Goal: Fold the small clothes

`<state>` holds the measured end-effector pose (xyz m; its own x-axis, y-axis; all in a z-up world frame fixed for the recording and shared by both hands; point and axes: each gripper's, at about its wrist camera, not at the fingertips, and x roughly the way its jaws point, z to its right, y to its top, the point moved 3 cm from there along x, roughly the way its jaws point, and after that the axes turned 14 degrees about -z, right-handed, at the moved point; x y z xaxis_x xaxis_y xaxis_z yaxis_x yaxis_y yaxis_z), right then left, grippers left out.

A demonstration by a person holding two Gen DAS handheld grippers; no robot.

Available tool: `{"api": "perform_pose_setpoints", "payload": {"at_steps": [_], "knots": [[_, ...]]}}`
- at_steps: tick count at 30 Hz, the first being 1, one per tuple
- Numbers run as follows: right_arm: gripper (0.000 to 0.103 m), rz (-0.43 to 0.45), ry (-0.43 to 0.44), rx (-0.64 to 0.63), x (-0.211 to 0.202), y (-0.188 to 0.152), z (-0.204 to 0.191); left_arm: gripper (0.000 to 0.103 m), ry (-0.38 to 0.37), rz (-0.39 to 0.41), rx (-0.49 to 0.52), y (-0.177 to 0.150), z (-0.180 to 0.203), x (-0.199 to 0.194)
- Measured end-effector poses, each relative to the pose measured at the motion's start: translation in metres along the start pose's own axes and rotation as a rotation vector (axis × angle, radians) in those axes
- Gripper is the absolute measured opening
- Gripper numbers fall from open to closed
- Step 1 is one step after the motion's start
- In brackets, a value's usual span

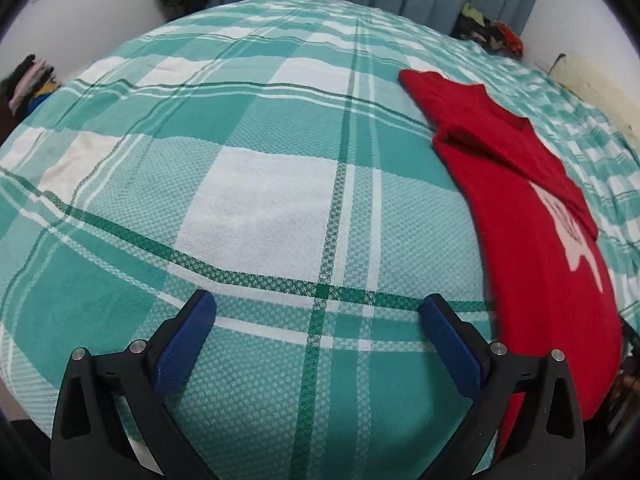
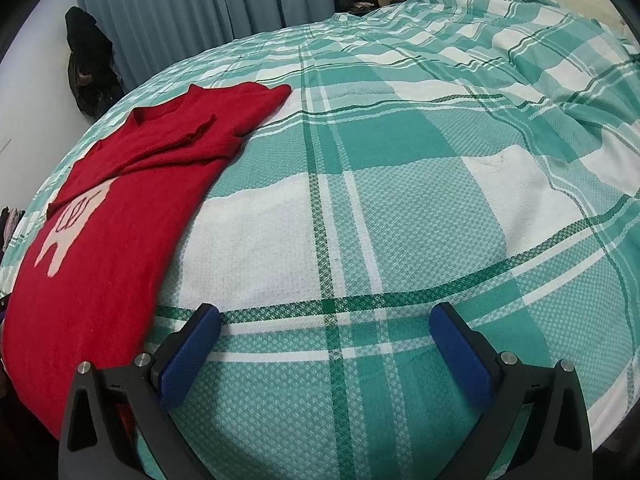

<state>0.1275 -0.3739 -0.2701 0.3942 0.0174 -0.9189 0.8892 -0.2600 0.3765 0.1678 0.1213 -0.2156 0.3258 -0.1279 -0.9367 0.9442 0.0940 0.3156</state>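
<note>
Lying near the bed's front edge, the red sweater [image 1: 532, 240] looks soft, light and floppy; better pinched at a hem corner. Left gripper [image 1: 318, 312] and right gripper [image 2: 326, 320] hover wide apart, empty, over the checked bedspread [image 1: 260, 208].

red sweater [image 1: 532, 240], green-and-white plaid bedspread [image 1: 260, 200], blue-grey curtain [image 2: 208, 4]

Home bedroom, bed under a green checked sheet [image 1: 256, 208], grey-blue curtains [image 2: 208, 4], clothes heaps [image 1: 490, 34]

One red sweater [image 1: 532, 240] — one checked bedspread [image 1: 256, 184], two tongs [image 1: 316, 312] — one curtain [image 2: 200, 4]
</note>
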Motion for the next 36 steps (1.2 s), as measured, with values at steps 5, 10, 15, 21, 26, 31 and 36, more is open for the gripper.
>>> {"api": "perform_pose_setpoints", "payload": {"at_steps": [5, 10, 15, 21, 26, 31, 36], "knots": [[0.103, 0.005, 0.001, -0.005, 0.000, 0.001, 0.000, 0.103, 0.017, 0.016, -0.008, -0.002, 0.001, 0.001], [0.103, 0.005, 0.000, -0.005, 0.001, 0.002, 0.000, 0.102, 0.015, 0.020, 0.008, -0.008, -0.001, 0.000], [0.103, 0.004, -0.001, -0.006, 0.001, 0.002, 0.001, 0.102, 0.024, 0.016, 0.007, -0.008, 0.000, 0.000], [0.103, 0.007, 0.003, -0.009, 0.001, 0.002, 0.001, 0.102, 0.037, 0.017, 0.012, -0.009, 0.001, 0.000], [0.103, 0.018, 0.003, -0.026, 0.002, 0.002, 0.000, 0.102, 0.035, -0.017, -0.017, -0.007, 0.000, -0.001], [0.102, -0.080, 0.091, -0.084, -0.011, 0.010, 0.010, 0.101, -0.032, -0.122, -0.095, -0.009, -0.006, -0.029], [0.102, -0.131, 0.310, -0.140, -0.061, -0.006, 0.003, 0.101, -0.313, -0.141, -0.068, -0.046, 0.010, -0.065]]}}
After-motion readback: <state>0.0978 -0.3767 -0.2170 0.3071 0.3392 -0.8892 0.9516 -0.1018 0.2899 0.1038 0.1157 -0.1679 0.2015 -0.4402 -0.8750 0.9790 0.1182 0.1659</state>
